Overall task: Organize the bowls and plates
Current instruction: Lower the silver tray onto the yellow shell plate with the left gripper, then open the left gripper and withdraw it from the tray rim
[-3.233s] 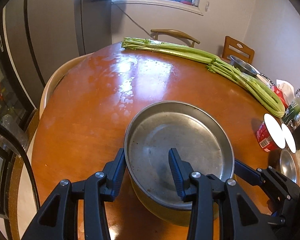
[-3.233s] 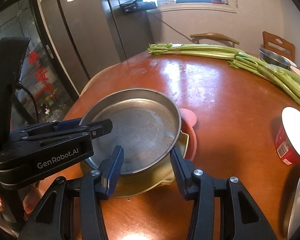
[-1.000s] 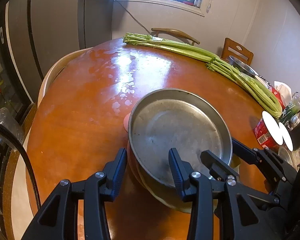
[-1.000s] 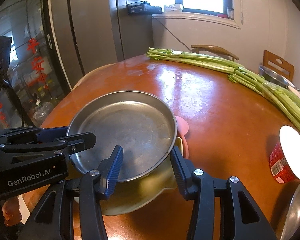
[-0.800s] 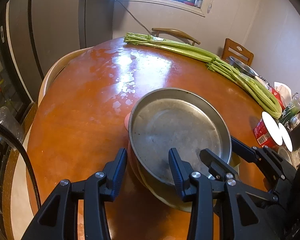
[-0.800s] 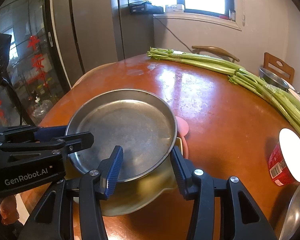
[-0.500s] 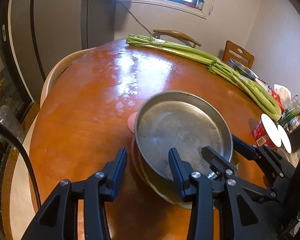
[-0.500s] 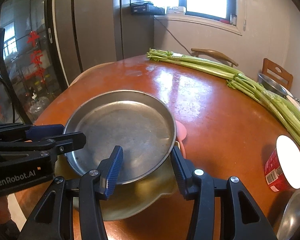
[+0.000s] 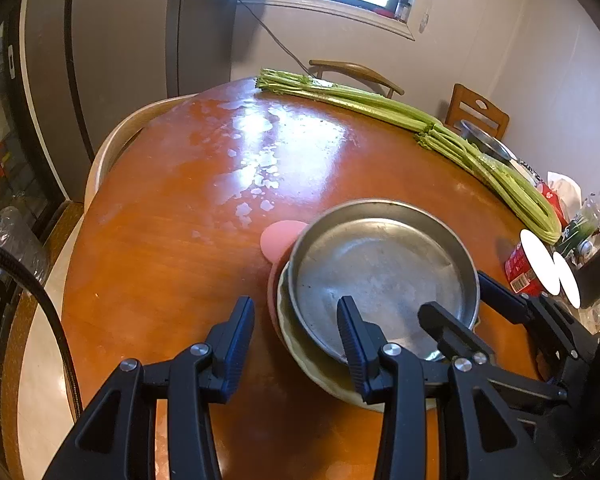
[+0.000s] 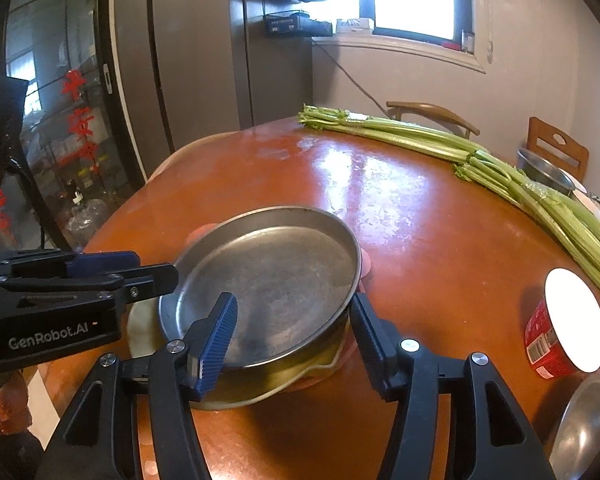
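Presently, line by line:

Stack: a steel pan (image 9: pixel 384 276) sits tilted in a pale yellow bowl (image 9: pixel 300 344), which rests on a pink plate (image 9: pixel 278 236) with a rounded tab sticking out on its far-left side; all are near the front edge of the round wooden table (image 9: pixel 172 216).

Steel pan: round, shallow, dull grey inside, its rim (image 10: pixel 260 214) raised above the yellow bowl (image 10: pixel 260 392) on the far side.

Left gripper (image 9: pixel 296 336): fingers spread wide and holding nothing; its right blue-padded finger (image 9: pixel 350 332) stands over the near rim of the pan, its left finger over bare table just beside the stack.

Right gripper (image 10: pixel 292 328): fingers parted wide with the pan's near-right rim between them; the left blue pad (image 10: pixel 216 336) lies over the pan's inside, the right finger just outside the rim. Whether either pad touches the metal I cannot tell.

Grippers together: close beside each other at the near side of the stack, the left one's black body marked "GenRobot.AI" (image 10: pixel 48 336).

Celery (image 9: pixel 420 132): long bundles lying along the far and right edge of the table, well apart from the stack.

Red cup (image 10: pixel 560 336): white-lidded, on the table to the right of the stack.

Steel bowl (image 10: pixel 544 168): at the far right, beyond the celery.

Second steel dish (image 10: pixel 584 428): partly in view at the near right corner.
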The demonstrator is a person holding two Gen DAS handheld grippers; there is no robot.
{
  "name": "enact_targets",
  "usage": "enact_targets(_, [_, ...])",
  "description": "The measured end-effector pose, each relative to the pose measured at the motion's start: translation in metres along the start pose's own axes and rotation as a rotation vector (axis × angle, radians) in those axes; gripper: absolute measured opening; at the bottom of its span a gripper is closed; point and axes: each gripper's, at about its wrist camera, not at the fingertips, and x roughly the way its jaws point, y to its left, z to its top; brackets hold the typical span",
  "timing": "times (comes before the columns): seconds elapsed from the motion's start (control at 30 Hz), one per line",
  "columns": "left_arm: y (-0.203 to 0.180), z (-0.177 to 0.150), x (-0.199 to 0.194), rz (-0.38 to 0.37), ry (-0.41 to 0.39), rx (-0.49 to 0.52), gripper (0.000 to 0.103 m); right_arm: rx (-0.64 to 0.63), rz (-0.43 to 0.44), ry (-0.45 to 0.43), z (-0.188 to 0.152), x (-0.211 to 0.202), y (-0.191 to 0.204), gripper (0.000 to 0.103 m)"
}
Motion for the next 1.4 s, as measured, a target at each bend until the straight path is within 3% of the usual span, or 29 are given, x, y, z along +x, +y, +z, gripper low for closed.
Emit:
enact_targets(0.5, [0.009, -0.004, 0.0, -0.021, 0.026, -0.02, 0.043, 0.073, -0.003, -0.046, -0.006, -0.025, -0.02, 0.06])
enact_targets(1.07, [0.019, 0.001, 0.032, -0.118, 0.111, -0.111, 0.044, 0.129, 0.013, -0.021, -0.013, -0.018, -0.023, 0.061])
enact_targets(1.4, [0.006, 0.003, 0.043, -0.114, 0.119, -0.094, 0.044, 0.147, 0.037, -0.002, -0.018, -0.008, -0.018, 0.061])
